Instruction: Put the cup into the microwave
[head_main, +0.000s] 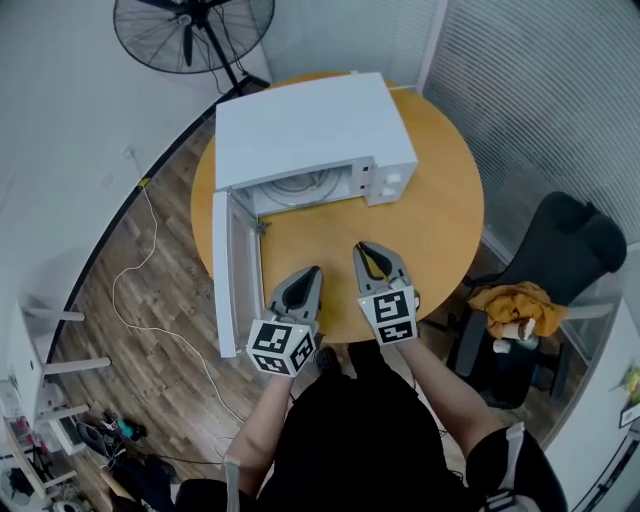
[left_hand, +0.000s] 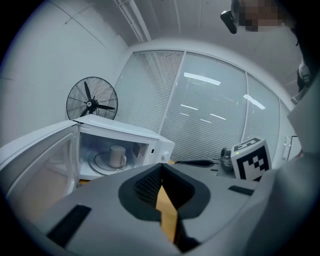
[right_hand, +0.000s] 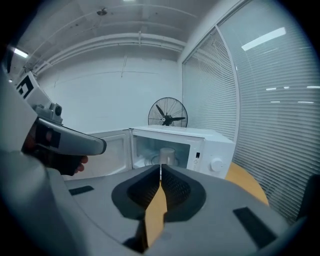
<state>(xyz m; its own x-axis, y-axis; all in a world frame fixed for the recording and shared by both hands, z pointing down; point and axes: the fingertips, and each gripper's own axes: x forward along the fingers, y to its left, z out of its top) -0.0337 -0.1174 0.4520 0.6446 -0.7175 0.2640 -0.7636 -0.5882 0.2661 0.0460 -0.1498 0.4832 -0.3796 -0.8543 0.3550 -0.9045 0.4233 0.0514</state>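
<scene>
Round orange-brown wooden worktop (head_main: 440, 220) carries a white box-shaped microwave oven (head_main: 310, 130) at its far-left edge. The oven's white side-hinged door (head_main: 228, 270) stands fully open, swung out along the left edge. The pale cylindrical cup with a side handle (left_hand: 117, 155) is inside the oven cavity, upright on the round glass turntable (head_main: 300, 185); the right gripper view shows it there too, just left of the control panel. The head view does not show the cup itself. Left hand-held gripper (head_main: 314, 270) sits over the near edge of the worktop, beside the open door. Its jaws are closed tip to tip with nothing between them, and they point toward the cavity. Right hand-held gripper (head_main: 361, 247) is just beside it, also near the near edge. Its jaws are likewise pressed together and empty, in line with the cup. Both are well apart from the cup. Off the worktop: a black pedestal fan (head_main: 193, 30) on the floor beyond the far edge, and a black office chair (head_main: 560, 260) to the right with a crumpled yellow cloth (head_main: 515, 300) on it.
</scene>
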